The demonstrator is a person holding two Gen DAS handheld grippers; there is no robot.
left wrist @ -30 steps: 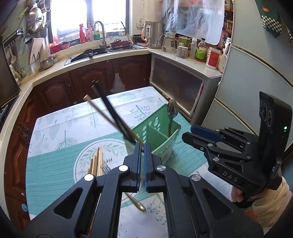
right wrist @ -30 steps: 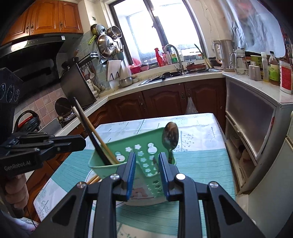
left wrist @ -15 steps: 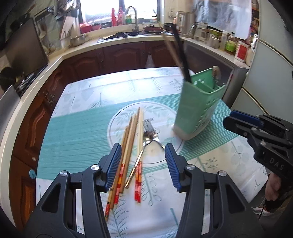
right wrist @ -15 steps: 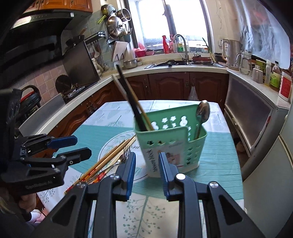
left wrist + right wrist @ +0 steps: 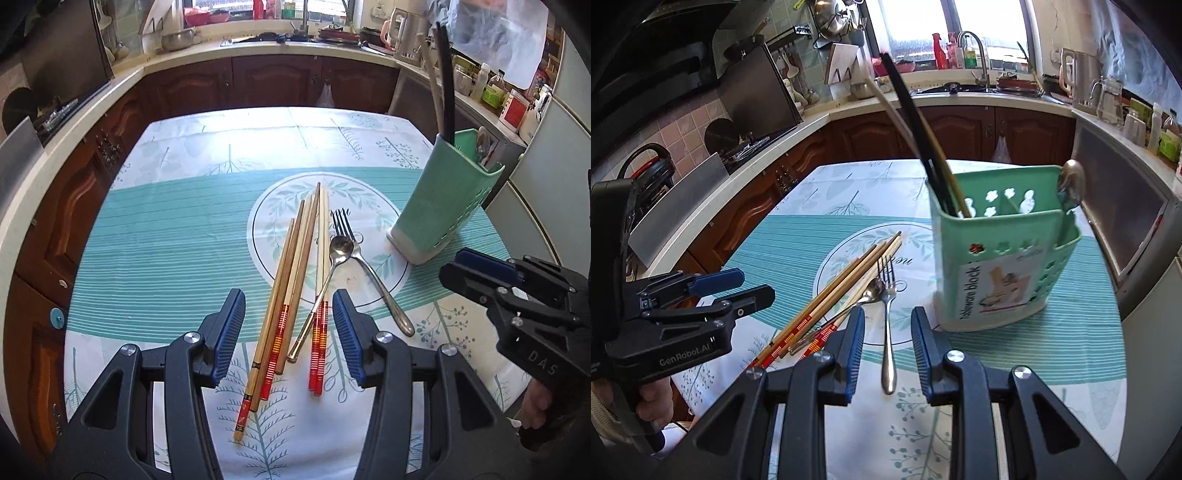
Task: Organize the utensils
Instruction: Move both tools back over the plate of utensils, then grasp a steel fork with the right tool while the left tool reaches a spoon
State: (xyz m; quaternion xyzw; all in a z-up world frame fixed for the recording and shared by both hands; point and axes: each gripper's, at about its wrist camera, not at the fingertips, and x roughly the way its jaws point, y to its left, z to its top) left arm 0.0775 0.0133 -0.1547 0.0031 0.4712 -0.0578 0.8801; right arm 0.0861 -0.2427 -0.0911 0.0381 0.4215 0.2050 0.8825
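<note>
Where it pinched black chopsticks a second ago, the left gripper (image 5: pixel 288 334) now hangs open over loose chopsticks (image 5: pixel 291 280); the black pair (image 5: pixel 916 136) stands in the green caddy (image 5: pixel 993 266); right gripper (image 5: pixel 887 354) parted, empty.

Spoon (image 5: pixel 1070 186) handle hidden inside caddy (image 5: pixel 993 280), countertop bottles blurred

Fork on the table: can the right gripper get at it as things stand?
Probably yes. The right gripper hangs open over the fork, its handle lying free between the jaws; only the spoon touches the fork, up near its neck.
</note>
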